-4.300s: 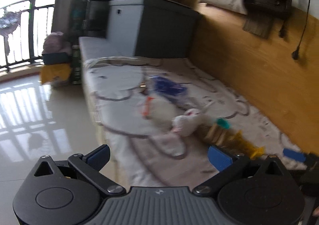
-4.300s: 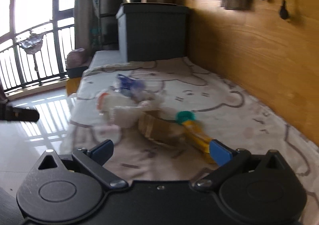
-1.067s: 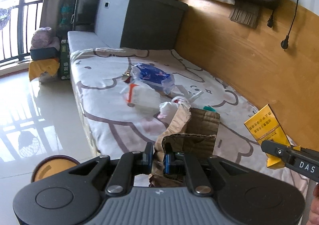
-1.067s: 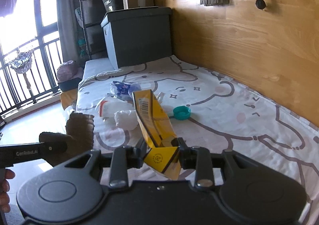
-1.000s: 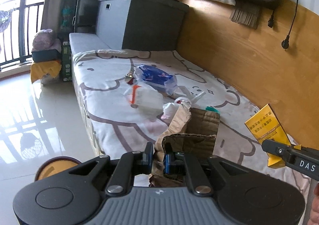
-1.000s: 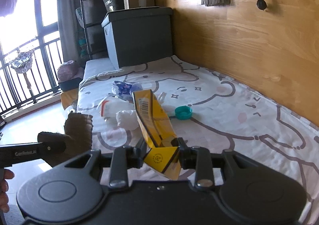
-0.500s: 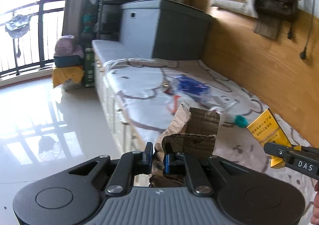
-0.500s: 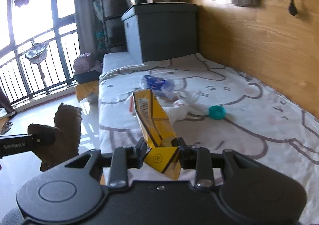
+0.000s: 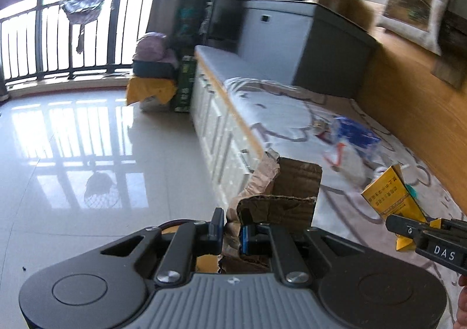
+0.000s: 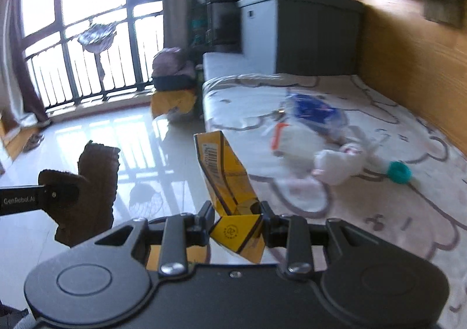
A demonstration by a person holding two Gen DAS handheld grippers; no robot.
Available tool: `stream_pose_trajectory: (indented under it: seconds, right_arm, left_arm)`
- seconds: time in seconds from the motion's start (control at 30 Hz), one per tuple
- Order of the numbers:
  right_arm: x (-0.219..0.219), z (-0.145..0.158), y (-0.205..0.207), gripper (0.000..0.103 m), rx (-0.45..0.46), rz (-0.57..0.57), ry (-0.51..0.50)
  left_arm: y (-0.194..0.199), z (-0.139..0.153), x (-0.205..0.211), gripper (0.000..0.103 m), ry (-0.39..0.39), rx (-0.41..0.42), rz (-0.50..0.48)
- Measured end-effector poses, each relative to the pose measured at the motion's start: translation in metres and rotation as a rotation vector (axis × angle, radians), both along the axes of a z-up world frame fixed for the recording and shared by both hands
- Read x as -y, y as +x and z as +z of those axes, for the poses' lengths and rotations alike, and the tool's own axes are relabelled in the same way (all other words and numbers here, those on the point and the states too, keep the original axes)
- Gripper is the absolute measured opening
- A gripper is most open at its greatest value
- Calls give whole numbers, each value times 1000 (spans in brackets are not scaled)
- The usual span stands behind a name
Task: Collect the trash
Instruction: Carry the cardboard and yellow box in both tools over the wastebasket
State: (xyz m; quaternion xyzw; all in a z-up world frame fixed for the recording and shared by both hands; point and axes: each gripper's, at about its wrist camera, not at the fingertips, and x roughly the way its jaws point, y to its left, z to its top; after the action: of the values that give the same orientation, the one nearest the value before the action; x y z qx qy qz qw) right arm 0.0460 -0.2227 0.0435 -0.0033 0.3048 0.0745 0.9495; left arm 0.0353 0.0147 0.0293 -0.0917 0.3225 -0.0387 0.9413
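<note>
On the left lies the glossy floor [image 9: 87,154], with a round dark rim [image 9: 175,222] showing just under the left gripper [image 9: 232,234], possibly a bin, though too little shows to tell; that gripper is pinched nearly shut on a torn piece of cardboard [image 9: 280,197], gripped at its lower edge so the flap stands upright and clear of the fingers; it hangs over the floor just off the bed's left edge. The bed [image 9: 277,113], under a cartoon-print sheet, carries what is left to collect: a blue bag [image 10: 315,110] and a white bag with an orange mark [image 10: 292,136] near the middle, a crumpled white wad [image 10: 335,165] just beside them, and a teal cap [image 10: 398,172] toward the wall side; all lie close together. Furthest right, the right gripper [image 10: 236,222] is clamped, jaws part-way apart, on a yellow carton [image 10: 224,171], held by its folded base so the body juts forward and up; it too hangs by the bed's left edge. Both pieces seem lifted for dropping into whatever takes the trash.
</note>
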Motion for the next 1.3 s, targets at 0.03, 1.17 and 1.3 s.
stream_pose_trajectory:
  seconds: [0.03, 1.17, 1.3]
  right_arm:
    - [-7, -1, 4, 34, -6, 13, -4]
    - [-133, -180, 180, 34, -500, 124, 25]
    - [-136, -205, 191, 34, -574, 112, 36]
  left_arm:
    - [1, -3, -6, 12, -2, -3, 9]
    - [100, -167, -106, 12, 6, -273, 167]
    - [121, -187, -99, 12, 36, -306, 129]
